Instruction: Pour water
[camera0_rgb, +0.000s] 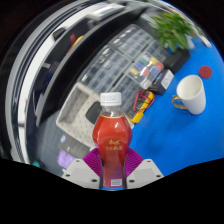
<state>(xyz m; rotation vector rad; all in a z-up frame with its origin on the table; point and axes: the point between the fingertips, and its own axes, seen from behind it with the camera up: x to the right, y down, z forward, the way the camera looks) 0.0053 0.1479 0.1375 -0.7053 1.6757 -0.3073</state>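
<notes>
A plastic bottle of red drink, with a white cap and an orange label, stands up between my fingers. My gripper is shut on the bottle, its purple pads pressing the lower body from both sides. The bottle is lifted and the whole view is tilted. A white mug with a handle stands on the blue table surface, beyond the fingers and to the right of the bottle.
A keyboard and a grey box lie beyond the bottle. A green plant stands far behind the mug, a small red object near it. Orange and yellow items lie between bottle and mug.
</notes>
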